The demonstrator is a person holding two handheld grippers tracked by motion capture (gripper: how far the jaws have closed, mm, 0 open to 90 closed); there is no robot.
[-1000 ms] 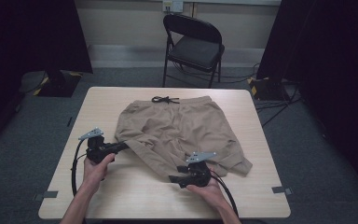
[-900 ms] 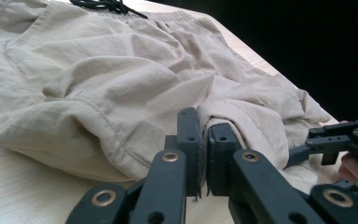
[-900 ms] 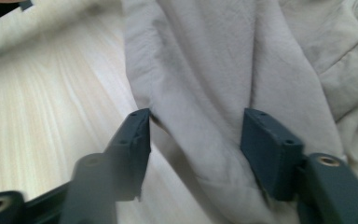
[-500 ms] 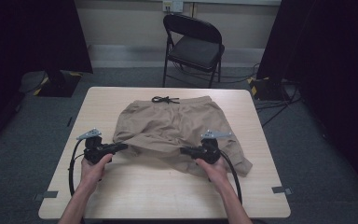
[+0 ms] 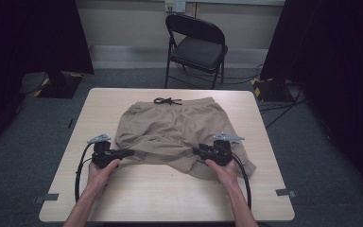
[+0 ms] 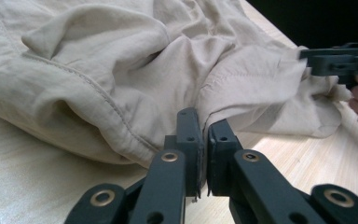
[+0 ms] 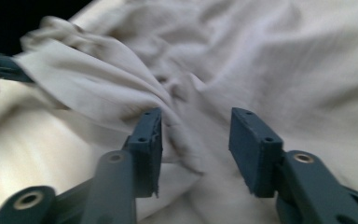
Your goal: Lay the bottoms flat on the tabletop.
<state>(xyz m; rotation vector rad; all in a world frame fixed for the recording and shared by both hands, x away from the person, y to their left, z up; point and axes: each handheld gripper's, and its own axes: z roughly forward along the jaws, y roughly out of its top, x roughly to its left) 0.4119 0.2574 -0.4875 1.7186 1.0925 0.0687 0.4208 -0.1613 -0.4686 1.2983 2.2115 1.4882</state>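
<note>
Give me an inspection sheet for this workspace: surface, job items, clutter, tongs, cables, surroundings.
Surface: pale wooden table, bare at the near edge.
Job items: tan shorts lying rumpled, black drawstring at the far side.
Clutter: nothing seen.
Tongs: left tongs shut on the shorts' hem; right tongs open, jaws just opening, fabric loose between them.
Cables: a black cable loops from each tool across the table.
Surroundings: folding chair beyond the table, grey carpet, dark curtains.

Shorts (image 5: 172, 130) spread on table (image 5: 137, 194), centre; drawstring (image 5: 167, 100) at 12 o'clock edge. Left gripper (image 5: 131, 152) placed at 8 o'clock hem, right gripper (image 5: 196, 151) at 4 o'clock. Chair (image 5: 198, 47) set behind table, 12 o'clock.
</note>
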